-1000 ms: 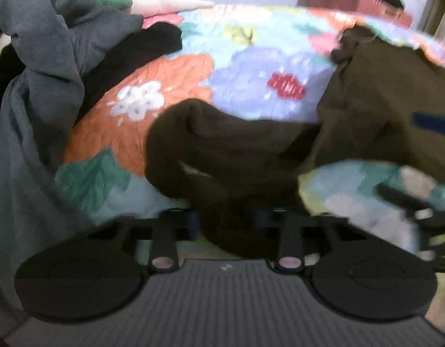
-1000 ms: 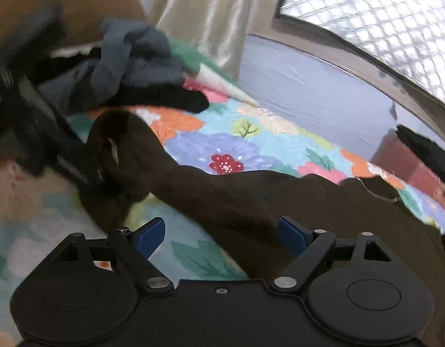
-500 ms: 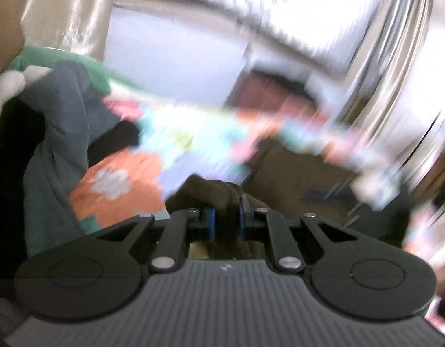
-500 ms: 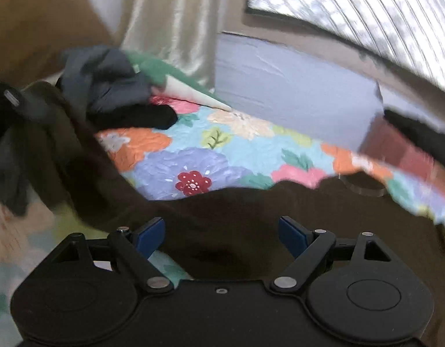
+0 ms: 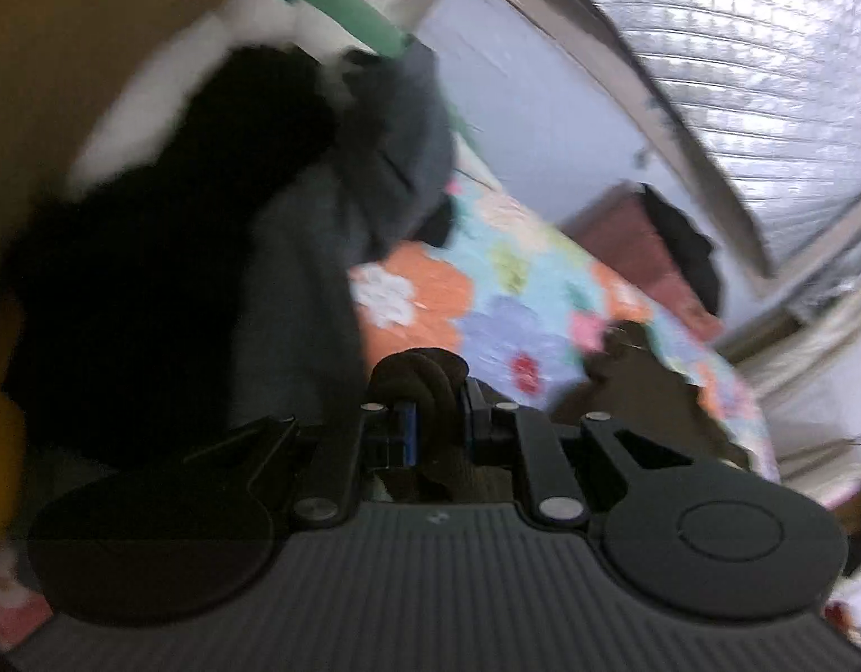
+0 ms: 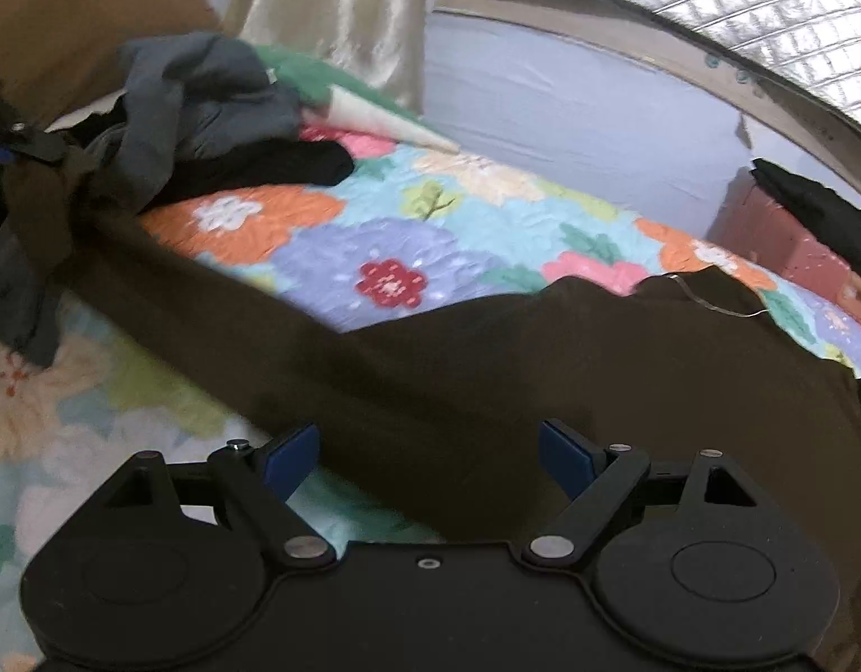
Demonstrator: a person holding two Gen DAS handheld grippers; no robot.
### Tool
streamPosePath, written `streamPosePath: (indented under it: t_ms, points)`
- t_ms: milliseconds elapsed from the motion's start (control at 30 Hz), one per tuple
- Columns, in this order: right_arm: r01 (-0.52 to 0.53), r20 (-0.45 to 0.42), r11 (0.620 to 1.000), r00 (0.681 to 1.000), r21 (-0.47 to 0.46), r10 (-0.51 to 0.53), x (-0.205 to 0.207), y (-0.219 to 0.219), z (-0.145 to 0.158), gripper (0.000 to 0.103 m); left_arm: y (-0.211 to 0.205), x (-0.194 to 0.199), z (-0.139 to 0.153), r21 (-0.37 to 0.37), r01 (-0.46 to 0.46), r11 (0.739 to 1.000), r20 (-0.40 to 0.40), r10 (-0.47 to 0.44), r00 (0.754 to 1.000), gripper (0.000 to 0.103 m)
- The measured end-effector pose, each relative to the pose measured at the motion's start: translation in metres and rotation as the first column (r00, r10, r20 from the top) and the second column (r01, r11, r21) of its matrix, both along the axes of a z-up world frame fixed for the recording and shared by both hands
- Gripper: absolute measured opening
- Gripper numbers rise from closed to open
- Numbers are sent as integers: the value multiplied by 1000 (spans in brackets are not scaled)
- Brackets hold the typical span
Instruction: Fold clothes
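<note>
Left gripper (image 5: 433, 420) clamped on brown garment (image 6: 486, 369); right gripper (image 6: 427, 448) fingers apart, lower centre, over it. Grey clothes (image 6: 201, 95) heaped upper left, perhaps on the bed (image 6: 441, 224).

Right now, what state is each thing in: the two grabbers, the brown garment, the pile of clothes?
left gripper: shut on a bunched end of the brown garment.
right gripper: open, holding nothing, above the garment.
brown garment: unfolded, stretched across the floral quilt.
grey garment: crumpled in the pile.
black garment: unfolded, under the grey one.
</note>
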State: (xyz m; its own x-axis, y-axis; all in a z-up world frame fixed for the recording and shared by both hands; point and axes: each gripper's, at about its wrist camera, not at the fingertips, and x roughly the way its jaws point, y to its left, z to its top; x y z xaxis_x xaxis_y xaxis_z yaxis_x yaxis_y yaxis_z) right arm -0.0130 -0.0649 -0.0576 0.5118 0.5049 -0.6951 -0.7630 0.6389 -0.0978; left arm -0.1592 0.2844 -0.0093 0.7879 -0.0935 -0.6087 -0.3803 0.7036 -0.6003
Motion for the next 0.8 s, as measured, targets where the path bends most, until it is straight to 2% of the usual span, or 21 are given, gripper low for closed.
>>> streamPosePath:
  t_ms: [100, 167, 233, 300, 367, 400, 500, 700, 733, 800]
  points:
    - [-52, -23, 999, 998, 13, 52, -10, 4, 1, 89, -5, -23, 7, -75, -66, 995, 93, 72, 993, 14]
    - [-88, -10, 996, 996, -4, 88, -19, 8, 1, 89, -13, -44, 4, -123, -125, 985, 111, 139, 984, 14]
    - [-121, 7, 992, 993, -36, 121, -26, 13, 0, 89, -20, -56, -17, -185, -233, 955, 45, 245, 968, 17]
    - [-151, 17, 986, 988, -69, 152, -31, 17, -1, 89, -18, -60, -36, -208, -297, 932, -61, 290, 955, 15]
    - [-181, 18, 980, 983, -86, 183, -34, 22, -3, 89, -10, -62, -43, -271, -318, 909, -65, 312, 948, 16]
    - [-184, 13, 979, 983, -83, 186, -35, 24, -4, 89, -8, -64, -39, -269, -329, 905, -49, 328, 943, 17]
    - [-181, -15, 982, 983, -49, 181, -35, 30, -5, 89, -9, -72, -25, -200, -379, 904, 0, 387, 922, 16]
    - [-187, -48, 982, 981, 39, 188, -41, 42, 1, 89, -13, -77, -28, -235, -400, 886, -6, 411, 912, 17]
    - [-197, -51, 979, 979, 41, 199, -42, 45, 0, 89, -14, -83, -31, -253, -414, 875, -7, 426, 905, 17]
    - [-221, -58, 974, 973, 41, 224, -45, 51, -2, 89, -16, -96, -37, -316, -460, 830, -13, 481, 877, 17]
